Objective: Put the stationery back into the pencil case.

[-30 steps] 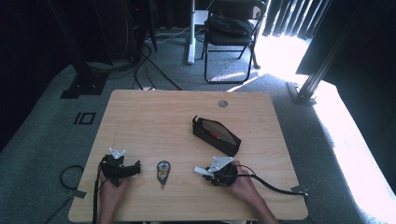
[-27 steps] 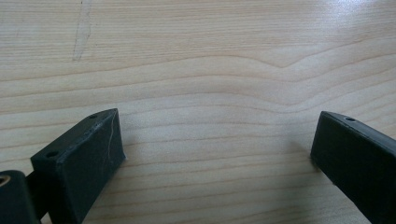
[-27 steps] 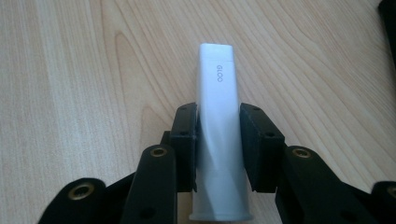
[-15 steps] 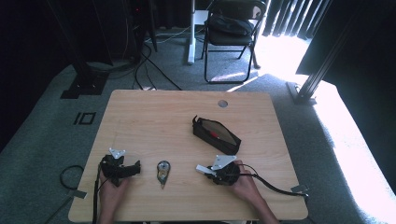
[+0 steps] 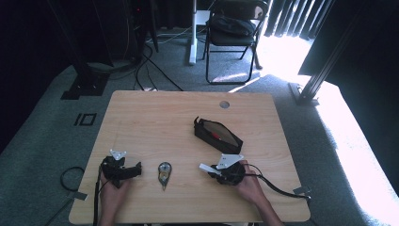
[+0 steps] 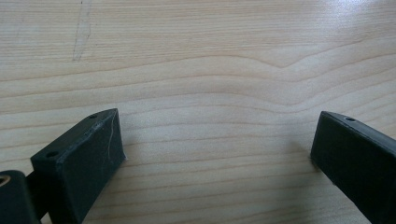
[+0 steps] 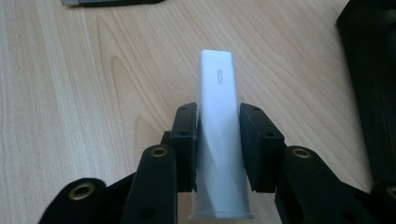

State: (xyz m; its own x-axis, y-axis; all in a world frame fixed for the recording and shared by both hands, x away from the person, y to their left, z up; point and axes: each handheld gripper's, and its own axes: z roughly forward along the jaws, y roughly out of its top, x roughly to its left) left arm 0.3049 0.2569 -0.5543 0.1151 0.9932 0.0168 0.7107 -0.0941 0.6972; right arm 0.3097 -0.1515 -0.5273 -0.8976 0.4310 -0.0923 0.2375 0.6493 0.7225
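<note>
The right tongs [image 7: 218,149] clamp a slim white stick [image 7: 219,140], smooth plastic with flat sides and squared ends, its length running out past the pads; gripped mid-body like that, it looks balanced for a carry. In the high view it sits at lower centre-right of the frame, just below the black pencil case [image 5: 217,134], a soft wedge-shaped pouch gaping open, likely its destination. The left tongs [image 6: 212,154] stand wide and empty over the pale grained wood of the table [image 5: 155,117], parked lower left. A small oval tool [image 5: 164,172] lies between.
</note>
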